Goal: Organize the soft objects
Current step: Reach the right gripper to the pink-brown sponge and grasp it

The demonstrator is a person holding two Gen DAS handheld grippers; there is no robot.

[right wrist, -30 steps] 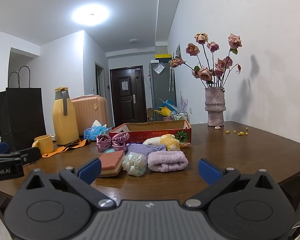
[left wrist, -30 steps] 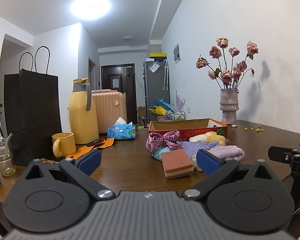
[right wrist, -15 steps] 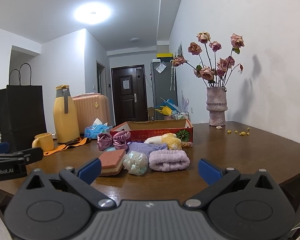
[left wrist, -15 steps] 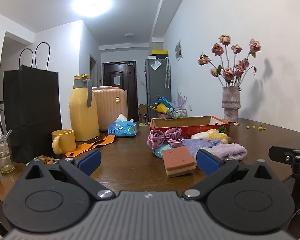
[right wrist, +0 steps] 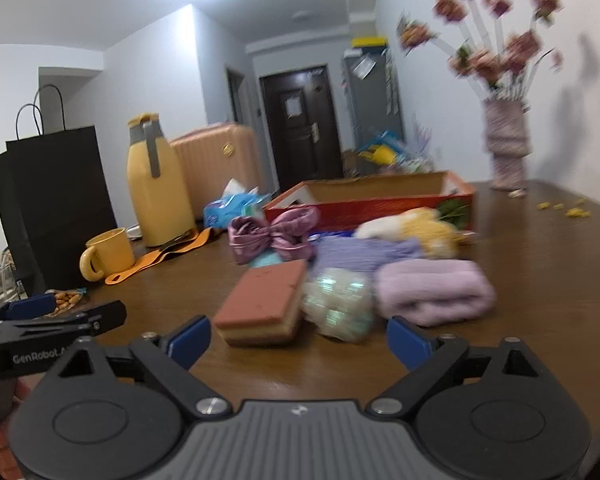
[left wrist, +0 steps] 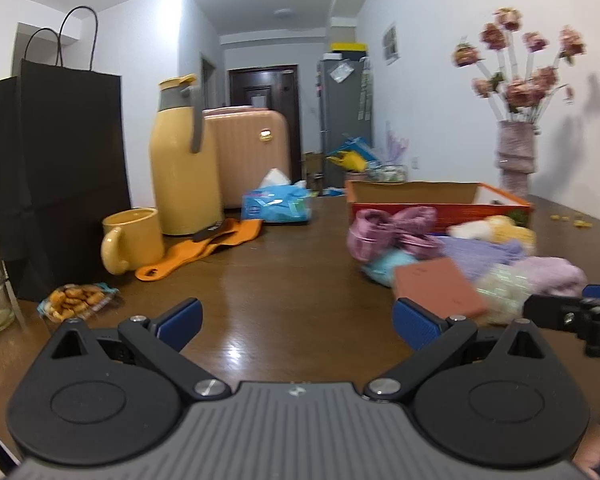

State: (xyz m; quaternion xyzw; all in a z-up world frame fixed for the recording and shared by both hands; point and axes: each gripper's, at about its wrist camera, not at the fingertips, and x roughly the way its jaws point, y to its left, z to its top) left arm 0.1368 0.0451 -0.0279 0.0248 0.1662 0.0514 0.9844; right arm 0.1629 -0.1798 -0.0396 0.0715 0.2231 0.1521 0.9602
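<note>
The left gripper [left wrist: 298, 322] hung low over the brown table [left wrist: 284, 280], its blue pads spread wide with nothing between them. The right gripper [right wrist: 299, 338] was likewise wide apart and empty, pointed at the cluster of soft things just ahead of it. Nearest its pads lay a pink sponge [right wrist: 262, 306], touching a pale, shiny pouf [right wrist: 338, 304] on its right, and beside that a rolled lilac towel [right wrist: 434, 292]. Behind these sat a purple cloth [right wrist: 364, 252], a satin bow [right wrist: 272, 238] over something teal, and a white and yellow plush [right wrist: 416, 230] against the front wall of the red box [right wrist: 380, 204]. The box stood open at the back of the pile. To the left, well apart from the pile, stood a yellow mug [left wrist: 132, 240], a yellow flask [left wrist: 184, 160], a black bag [left wrist: 56, 168] and a tissue pack [left wrist: 276, 202]. A vase [right wrist: 506, 140] of roses stood by the wall. Both views were blurred.
</note>
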